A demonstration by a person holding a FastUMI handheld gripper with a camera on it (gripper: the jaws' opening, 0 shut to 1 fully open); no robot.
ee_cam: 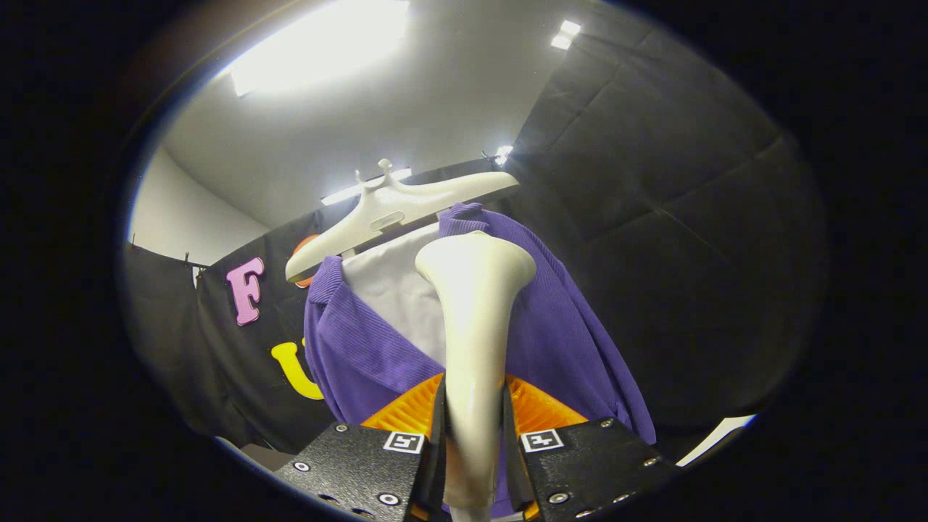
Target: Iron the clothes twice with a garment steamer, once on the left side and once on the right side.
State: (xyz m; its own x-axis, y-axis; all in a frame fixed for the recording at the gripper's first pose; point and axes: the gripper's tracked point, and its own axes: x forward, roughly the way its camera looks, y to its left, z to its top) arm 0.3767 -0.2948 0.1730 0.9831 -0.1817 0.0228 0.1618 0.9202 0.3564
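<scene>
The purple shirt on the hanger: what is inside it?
Inside the open collar of the purple shirt a white lining or board shows, below the white hanger. The garment steamer, clamped by the gripper, covers the shirt's middle; what lies lower inside is hidden.

glossy plastic steamer (475, 326), ribbed cloth shirt (565, 341)
</scene>
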